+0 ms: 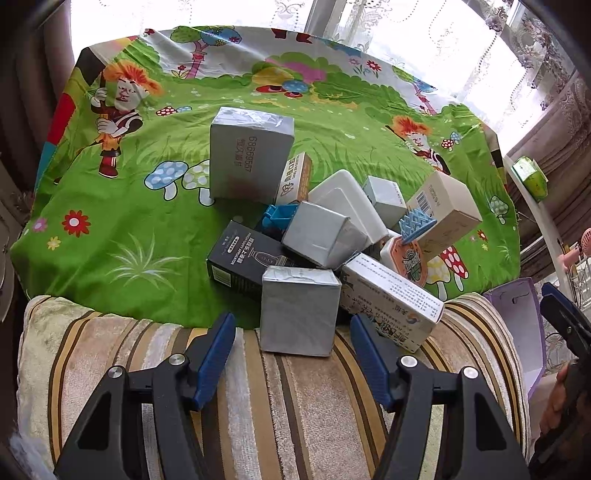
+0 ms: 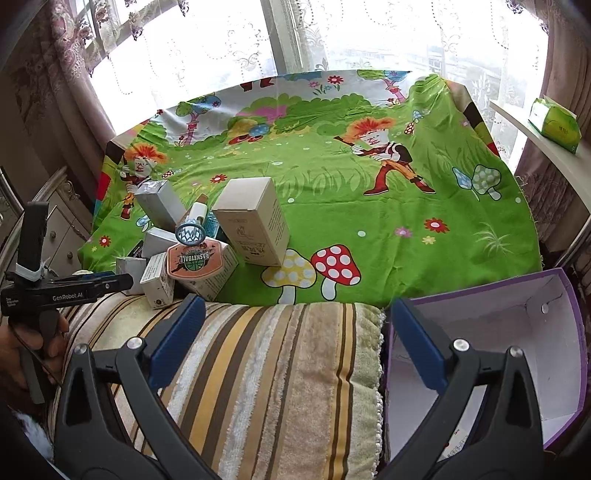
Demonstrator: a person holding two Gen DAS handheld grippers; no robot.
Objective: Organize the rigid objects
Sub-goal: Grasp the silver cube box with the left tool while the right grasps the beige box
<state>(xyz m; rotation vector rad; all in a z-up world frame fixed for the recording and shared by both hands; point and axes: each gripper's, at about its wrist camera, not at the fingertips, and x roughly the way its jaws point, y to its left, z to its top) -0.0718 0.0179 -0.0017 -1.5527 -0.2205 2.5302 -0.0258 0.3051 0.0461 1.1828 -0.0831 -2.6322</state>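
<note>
Boxes (image 1: 299,310) lie ahead of both downward-tilted tongs: left tongs (image 1: 293,354) and right tongs (image 2: 295,343) open, empty.

Striped cushion (image 2: 280,354) at near edge; cartoon mushroom cloth (image 2: 369,221) behind; lace curtains (image 2: 369,33).

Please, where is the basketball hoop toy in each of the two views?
Left wrist: the basketball hoop toy lies right of centre in the pile.
Right wrist: it lies at the left, in the pile.
Shared landmark: the red mushroom print on the cloth.
</note>
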